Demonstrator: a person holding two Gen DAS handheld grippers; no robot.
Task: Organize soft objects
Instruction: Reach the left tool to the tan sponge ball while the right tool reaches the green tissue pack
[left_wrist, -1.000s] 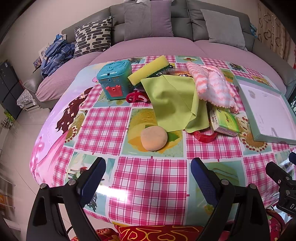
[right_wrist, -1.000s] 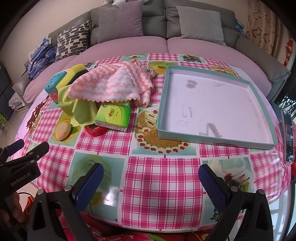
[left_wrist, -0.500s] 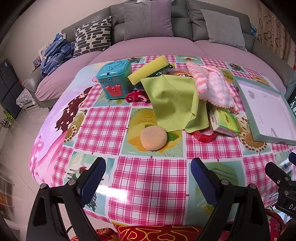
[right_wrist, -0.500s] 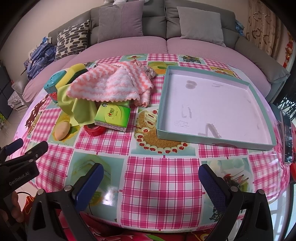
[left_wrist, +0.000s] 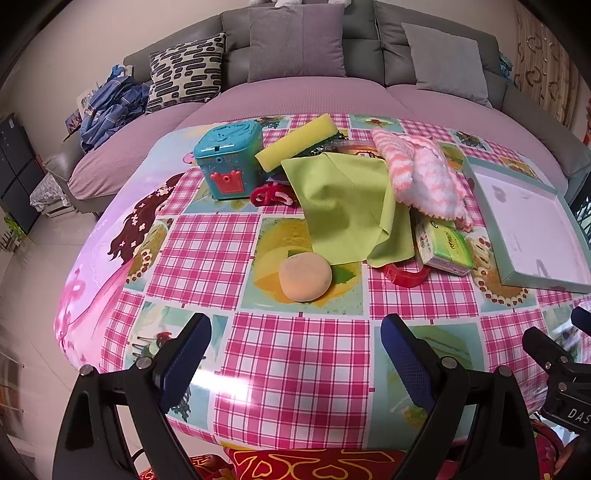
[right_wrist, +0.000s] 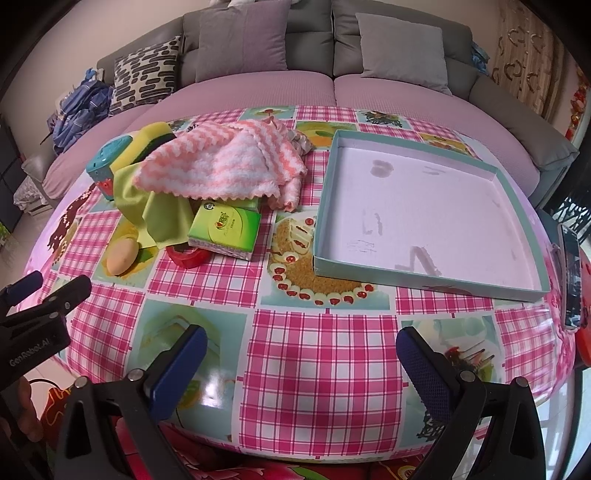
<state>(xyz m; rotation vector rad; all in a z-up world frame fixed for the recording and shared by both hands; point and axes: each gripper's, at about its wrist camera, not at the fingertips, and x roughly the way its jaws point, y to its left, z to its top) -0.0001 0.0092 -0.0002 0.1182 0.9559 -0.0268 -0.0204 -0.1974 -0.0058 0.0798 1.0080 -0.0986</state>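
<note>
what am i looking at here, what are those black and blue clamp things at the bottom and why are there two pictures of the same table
Those are hand-held grippers, one in each of a person's hands, not a robot. Each carries a wide-angle camera looking along its two blue-padded fingers, so you get two views of one table.

The left gripper faces a peach-coloured soft ball, a green cloth, a yellow sponge, a teal toy box and a pink-and-white knitted cloth.

The right gripper faces the shallow tray, with nothing in it, and a green tissue pack.

Both grippers are open and hold nothing.
</note>
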